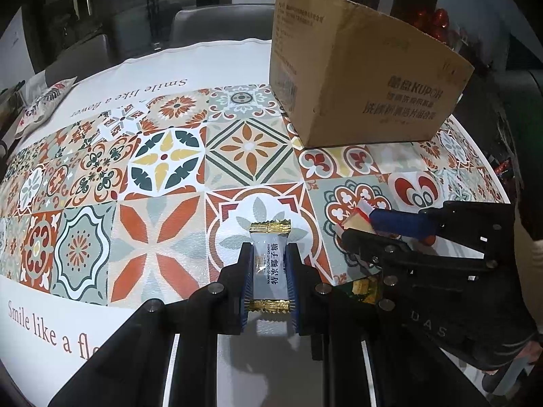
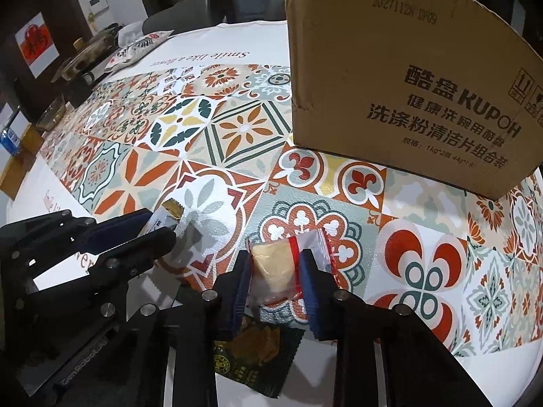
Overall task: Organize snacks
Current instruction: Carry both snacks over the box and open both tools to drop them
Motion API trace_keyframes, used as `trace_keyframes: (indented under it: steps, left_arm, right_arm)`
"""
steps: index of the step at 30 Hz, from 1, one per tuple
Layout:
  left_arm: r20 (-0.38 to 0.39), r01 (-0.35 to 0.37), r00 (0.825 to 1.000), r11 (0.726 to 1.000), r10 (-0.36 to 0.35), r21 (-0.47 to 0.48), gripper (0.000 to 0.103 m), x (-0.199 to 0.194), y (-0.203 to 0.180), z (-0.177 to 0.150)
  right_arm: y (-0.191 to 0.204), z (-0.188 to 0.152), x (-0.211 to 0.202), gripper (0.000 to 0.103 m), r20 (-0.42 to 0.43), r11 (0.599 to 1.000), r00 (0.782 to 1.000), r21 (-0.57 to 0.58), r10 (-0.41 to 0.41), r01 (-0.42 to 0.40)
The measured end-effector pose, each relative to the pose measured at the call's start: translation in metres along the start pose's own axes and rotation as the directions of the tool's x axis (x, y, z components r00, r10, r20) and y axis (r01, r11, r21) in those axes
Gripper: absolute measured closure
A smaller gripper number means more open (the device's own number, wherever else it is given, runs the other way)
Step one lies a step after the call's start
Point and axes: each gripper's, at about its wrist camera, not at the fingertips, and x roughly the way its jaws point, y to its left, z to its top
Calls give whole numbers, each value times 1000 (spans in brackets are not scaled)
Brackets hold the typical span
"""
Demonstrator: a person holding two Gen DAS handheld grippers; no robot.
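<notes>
The left tongs (image 1: 269, 268) clamp a white, gold-ended coconut candy wrapper (image 1: 270, 264), while the right tongs (image 2: 275, 271) grip a clear packet holding a pale yellow snack (image 2: 275, 264). Both hang just above the tile-patterned table (image 1: 163, 169), a dark green snack packet (image 2: 261, 352) below, an open brown cardboard box (image 2: 390, 84) beyond.

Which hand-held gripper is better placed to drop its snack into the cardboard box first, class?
Probably the right. The right hand-held gripper holds a clear-wrapped pastry and sits nearer the cardboard box; the left hand-held gripper, holding a coconut candy, is farther away.
</notes>
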Motion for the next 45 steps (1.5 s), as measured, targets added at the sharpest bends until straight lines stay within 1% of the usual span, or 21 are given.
trace_keyframes:
  steps: [4, 5, 6, 8, 11, 13, 19, 21, 22, 23, 25, 28, 29, 30, 32, 34, 36, 39, 43, 45]
  left_arm:
    - [9, -4, 1000, 1000, 4, 2, 83, -5, -3, 2]
    - [14, -6, 1000, 1000, 6, 5, 83, -6, -4, 3]
    - [19, -5, 1000, 1000, 5, 6, 83, -8, -5, 4]
    - [25, -3, 1000, 1000, 3, 10, 83, -11, -8, 6]
    - [34, -13, 999, 1000, 13, 16, 83, -15, -11, 8]
    - [33, -15, 999, 1000, 14, 15, 83, -17, -13, 8]
    - [38, -10, 999, 999, 9, 31, 83, -20, -24, 7]
    - [40, -4, 999, 999, 2, 41, 83, -21, -30, 5]
    - [40, -1, 999, 999, -1, 47, 83, -20, -32, 5]
    - [39, 3, 999, 998, -5, 55, 83, -20, -36, 4]
    - [38, 7, 999, 998, -10, 65, 83, -19, -41, 3]
    - [32, 13, 999, 998, -15, 66, 83, -16, -42, 2]
    - [31, 5, 1000, 998, -7, 63, 83, -14, -40, 1]
    - [30, -2, 1000, 998, 0, 60, 84, -13, -38, 1]
    - [24, -5, 1000, 999, 3, 46, 84, -10, -34, 2]
    - [20, -10, 1000, 999, 9, 40, 84, -7, -30, 2]
    - [13, -14, 1000, 999, 14, 37, 84, -4, -28, 2]
    - [3, -15, 1000, 999, 15, 29, 84, 2, -25, 3]
    - [-6, -15, 1000, 1000, 15, 16, 84, 8, -22, 3]
    - [-9, -18, 1000, 1000, 18, 15, 83, 10, -22, 3]
  right_arm:
    - [-4, -1, -5, 74, 16, 999, 1000, 26, 18, -18]
    - [-5, -1, -7, 86, 21, 999, 1000, 33, 22, -23]
    - [-6, -1, -9, 95, 26, 999, 999, 38, 35, -36]
    - [-9, -2, -13, 97, 16, 997, 999, 52, 50, -51]
    - [-12, -4, -14, 97, 20, 998, 999, 45, 42, -43]
    - [-16, -5, -13, 97, 14, 996, 998, 65, 60, -61]
    - [-23, -12, -27, 97, 57, 993, 995, 77, 81, -85]
    - [-27, -17, -33, 93, 66, 994, 995, 81, 73, -78]
    - [-29, -20, -35, 81, 60, 993, 995, 81, 75, -80]
    - [-31, -21, -36, 64, 60, 993, 995, 86, 76, -81]
    - [-35, -25, -38, 53, 62, 993, 996, 93, 67, -72]
    - [-39, -27, -37, 52, 62, 995, 997, 83, 45, -50]
    - [-39, -27, -35, 48, 58, 996, 997, 77, 45, -50]
    - [-40, -25, -33, 47, 51, 996, 997, 68, 49, -52]
    - [-40, -23, -28, 38, 42, 998, 998, 52, 41, -43]
    - [-39, -17, -22, 35, 27, 999, 999, 32, 24, -25]
    - [-37, -12, -16, 35, 8, 1000, 1000, 5, 23, -23]
    - [-33, -2, -6, 35, -16, 999, 1000, -31, -7, 7]
    - [-29, 4, 2, 35, -30, 998, 999, -53, -21, 20]
    - [-30, 3, 5, 36, -44, 999, 999, -45, -13, 11]
